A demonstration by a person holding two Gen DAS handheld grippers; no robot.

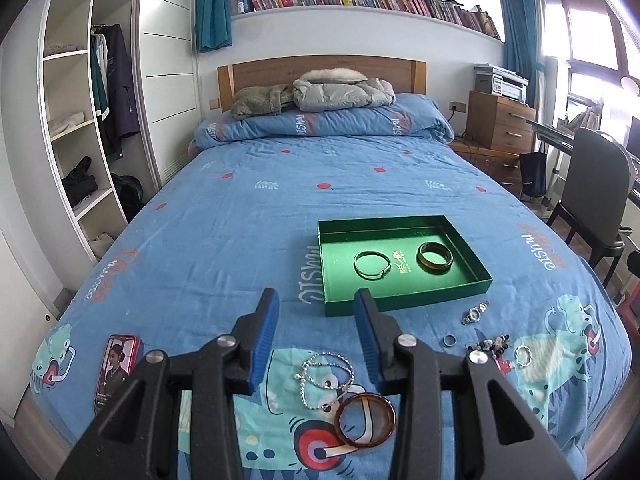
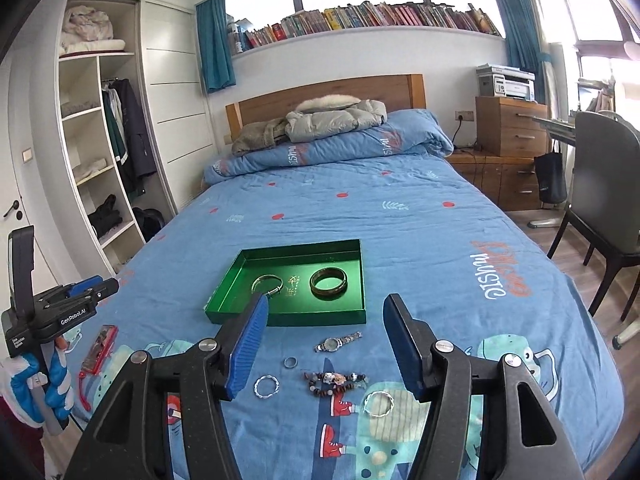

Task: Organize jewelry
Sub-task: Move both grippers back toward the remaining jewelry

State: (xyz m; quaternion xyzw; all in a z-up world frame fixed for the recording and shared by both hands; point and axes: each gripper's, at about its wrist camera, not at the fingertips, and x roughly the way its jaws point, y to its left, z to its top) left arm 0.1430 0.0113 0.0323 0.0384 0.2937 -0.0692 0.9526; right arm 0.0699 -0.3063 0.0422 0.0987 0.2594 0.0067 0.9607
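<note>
Left gripper [image 1: 316, 336] fingers apart, nothing between the blue pads; right gripper [image 2: 324, 344] fingers spread wider, likewise empty; both hover above the bed [image 1: 248, 216]. Below the left fingers: silver bead chain [image 1: 326, 380] in loose loops, touching a glossy brown bangle [image 1: 365, 420]. Below the right fingers: small wristwatch [image 2: 338, 342], plain ring [image 2: 291, 362], two twisted silver rings [image 2: 267, 385], dark bead bracelet [image 2: 336, 382]. Further out, shallow green tray [image 2: 224, 288] on the blue quilt, holding a thin metal bangle [image 2: 267, 285] and a dark wide bangle [image 2: 329, 282], apart from each other. Red-cased phone [image 1: 116, 364] at the bed's left edge.
</note>
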